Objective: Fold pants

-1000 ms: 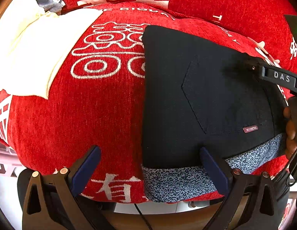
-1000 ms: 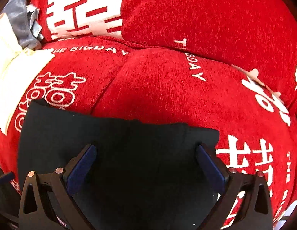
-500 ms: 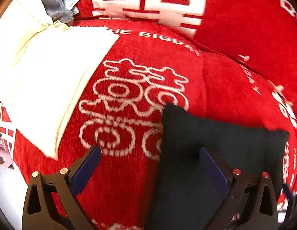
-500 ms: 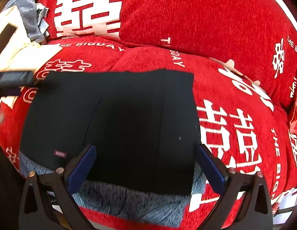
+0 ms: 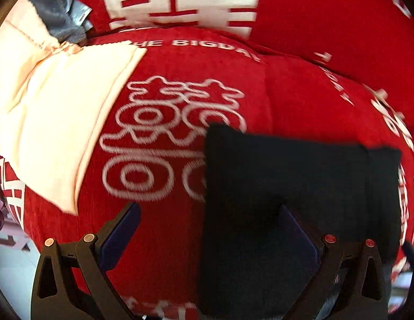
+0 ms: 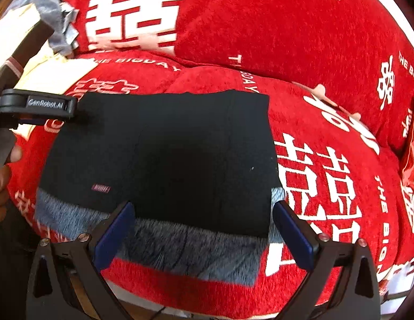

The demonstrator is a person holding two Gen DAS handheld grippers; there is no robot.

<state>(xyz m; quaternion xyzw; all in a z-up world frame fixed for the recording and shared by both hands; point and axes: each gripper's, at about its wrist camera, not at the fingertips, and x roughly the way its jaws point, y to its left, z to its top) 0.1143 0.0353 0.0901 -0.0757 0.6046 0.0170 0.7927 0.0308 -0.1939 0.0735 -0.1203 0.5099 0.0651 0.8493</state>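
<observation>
Nearest to me, my right claw (image 6: 203,229) hangs wide apart, gripping nothing, its blue pads (image 6: 115,236) spread over the near edge of the pants (image 6: 164,154). I read that as a hands-off hover: the fabric lies flat without any help from me.

My left claw (image 5: 207,237) is spread wide too, empty. Its right pad sits over the black cloth, its left pad over bare red cover, so it straddles the left edge of the pants, a handy place to catch that edge if another fold is wanted. Whether the pad actually touches the cloth I cannot tell; the view is blurred.

The pants themselves lie as a compact dark rectangle on the red sofa seat (image 6: 327,160), near its front edge. A speckled grey band (image 6: 180,248) peeks out along the near side, and a small label (image 6: 100,187) shows on top, near the left. Looks largely folded to me, laid square so the stack keeps its shape.

Further left, a cream garment (image 5: 55,122) rests flat on the seat, well apart from the pants. Beyond it a grey cloth (image 5: 60,13) is bunched against the red back cushion (image 6: 260,21) with its big white characters.
</observation>
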